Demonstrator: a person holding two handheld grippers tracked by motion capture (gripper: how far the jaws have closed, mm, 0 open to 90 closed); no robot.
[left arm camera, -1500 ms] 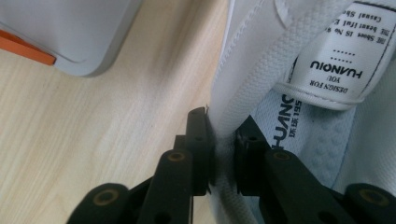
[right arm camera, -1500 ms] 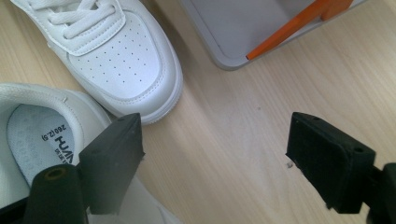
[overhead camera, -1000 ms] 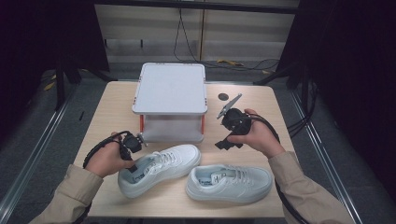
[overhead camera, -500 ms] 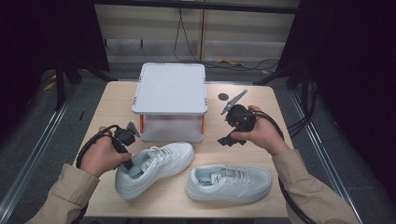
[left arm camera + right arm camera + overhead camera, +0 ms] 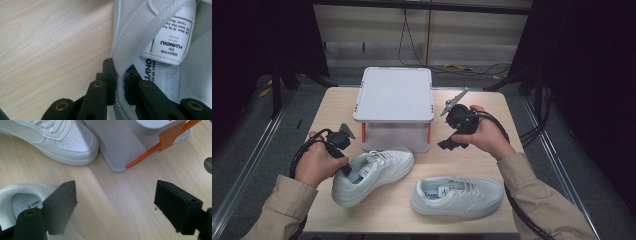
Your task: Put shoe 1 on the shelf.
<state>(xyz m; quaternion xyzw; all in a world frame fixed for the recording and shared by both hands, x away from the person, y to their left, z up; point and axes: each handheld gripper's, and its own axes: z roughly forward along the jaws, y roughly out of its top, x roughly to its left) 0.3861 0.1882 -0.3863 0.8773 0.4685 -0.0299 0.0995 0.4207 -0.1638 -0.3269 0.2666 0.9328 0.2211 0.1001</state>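
High view: left gripper (image 5: 346, 167) clamps the heel collar of the left shoe (image 5: 374, 172).

Left gripper view: collar pinched between the jaws; lift level so it doesn't slip.

Right gripper view: right gripper (image 5: 115, 206) jaws wide apart, second shoe (image 5: 18, 202) just below-left; rack (image 5: 140, 142) ahead.

The left gripper (image 5: 346, 169) hides the left shoe's (image 5: 377, 170) heel collar. The small dark disc (image 5: 451, 103) on the tabletop (image 5: 412, 220) is too small to identify.

White sneaker (image 5: 372, 172) tilted, heel raised, beside second sneaker (image 5: 458, 195).
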